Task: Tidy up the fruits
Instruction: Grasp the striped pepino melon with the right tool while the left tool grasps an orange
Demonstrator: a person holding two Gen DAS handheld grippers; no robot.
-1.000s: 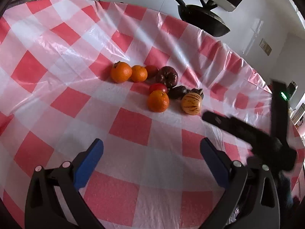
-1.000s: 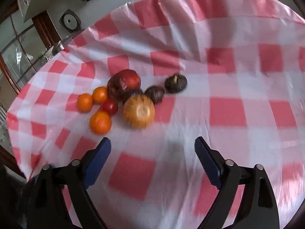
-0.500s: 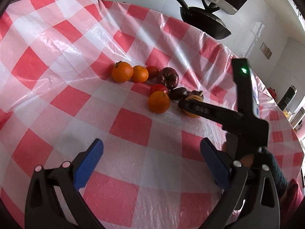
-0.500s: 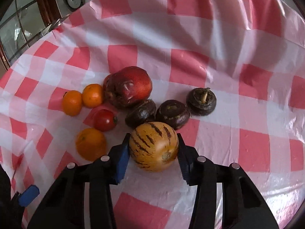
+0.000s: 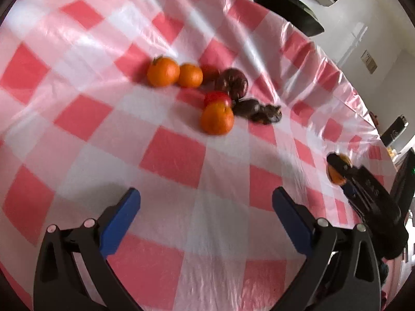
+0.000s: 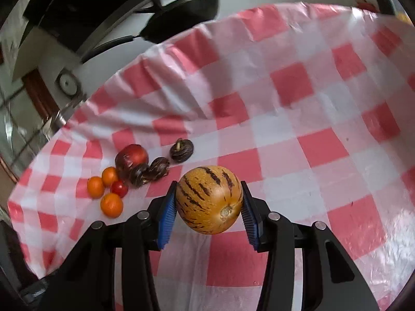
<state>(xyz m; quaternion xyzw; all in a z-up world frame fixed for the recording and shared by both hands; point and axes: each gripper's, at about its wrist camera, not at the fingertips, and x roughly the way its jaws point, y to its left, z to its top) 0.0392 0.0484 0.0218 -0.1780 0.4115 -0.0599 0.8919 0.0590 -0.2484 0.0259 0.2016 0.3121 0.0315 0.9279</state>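
Red-and-white checked tablecloth [image 6: 298,140] over a table, black frying pan [image 6: 181,18] beyond its far edge at 11 o'clock in the right wrist view. Right gripper [image 6: 209,206] clamped on a yellow striped melon [image 6: 209,199], lifted clear of the cloth. Rest of the fruit clustered at 9 o'clock of the melon: three oranges [image 6: 111,204], small tomato [image 6: 119,188], red apple [image 6: 131,157], three dark round fruits [image 6: 181,150]. Left gripper [image 5: 206,208] wide apart, holding nothing, over bare cloth.
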